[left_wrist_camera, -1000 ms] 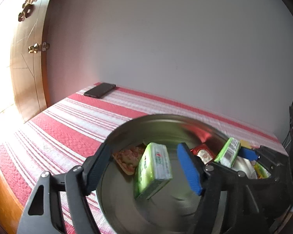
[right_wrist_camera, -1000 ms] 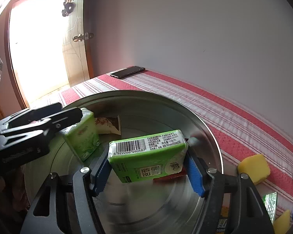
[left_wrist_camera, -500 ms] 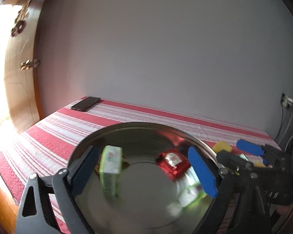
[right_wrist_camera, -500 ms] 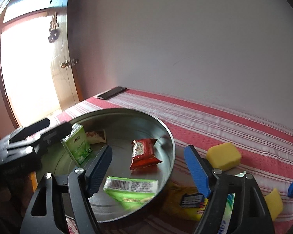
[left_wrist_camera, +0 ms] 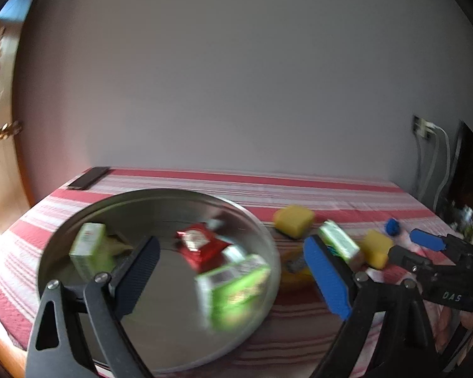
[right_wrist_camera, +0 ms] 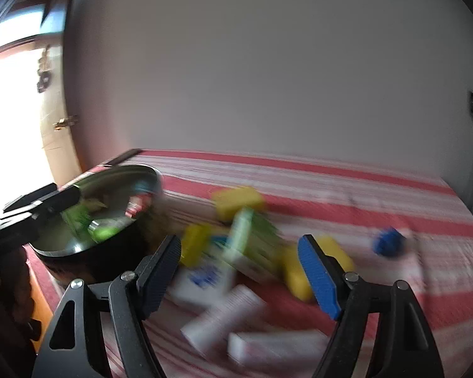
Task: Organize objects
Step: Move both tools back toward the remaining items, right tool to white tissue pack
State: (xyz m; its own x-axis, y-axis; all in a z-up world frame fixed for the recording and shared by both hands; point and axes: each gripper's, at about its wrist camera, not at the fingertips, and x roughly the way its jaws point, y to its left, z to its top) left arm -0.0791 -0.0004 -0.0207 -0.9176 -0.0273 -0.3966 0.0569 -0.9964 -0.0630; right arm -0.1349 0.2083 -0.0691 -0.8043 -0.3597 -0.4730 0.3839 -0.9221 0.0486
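Both my grippers have jaws apart with nothing clamped. Left gripper (left_wrist_camera: 233, 271) hangs over the metal bowl (left_wrist_camera: 268, 245), which sits at the left end of the bench (left_wrist_camera: 331, 195) on its red-and-white striped cloth. In the bowl: a green carton (left_wrist_camera: 90, 247) upright near the left wall, a red snack packet (left_wrist_camera: 200, 245) around the middle, a second green carton (left_wrist_camera: 233, 286) lying against the right wall. Something tan sits behind the first carton; too blurred to name.

Right gripper (right_wrist_camera: 239, 271) is over the loose pile to the right of the bowl, heavily motion-blurred. Between its open jaws, not touched as far as I can tell: a green-and-white box (right_wrist_camera: 252, 242) and a white pack with blue print (right_wrist_camera: 205, 278). A yellow sponge (right_wrist_camera: 238, 201) lies beyond them, another yellow block (right_wrist_camera: 294, 275) just beside the blue pad, a third yellow piece (right_wrist_camera: 195, 242) near the black pad. White tube-like packs (right_wrist_camera: 224, 318) lie nearest the camera. A small blue item (right_wrist_camera: 389, 241) lies apart on the right.

A dark phone (left_wrist_camera: 88, 178) sits at the bench's far left corner by the wall.
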